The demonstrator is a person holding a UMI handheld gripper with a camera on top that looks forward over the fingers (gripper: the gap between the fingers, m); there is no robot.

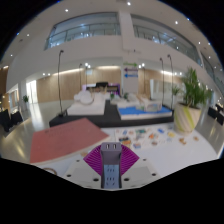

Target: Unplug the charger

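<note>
The tool (110,163) sits low in the gripper view, its two purple pads (95,158) angled inward so that they form a narrow V. Between them is a small grey block with a dark face (110,150), which may be the charger; whether the fingers press on it or merely stand about it cannot be told, so their state stays uncertain. No cable or socket can be made out.

Just ahead of the tool lies a white worktop (150,150). To the left of the fingers a reddish flat sheet (65,143) rests on it, with a dark board or tray (78,131) just beyond. To the right, small coloured cards or pieces (150,133) are scattered across the surface.

Beyond the worktop, at the right, a leafy plant stands in a yellow pot (188,112). Farther off is a wide indoor hall with white sofas (100,98), a blue panel (128,100) between them, and an upper gallery with railings (90,30).
</note>
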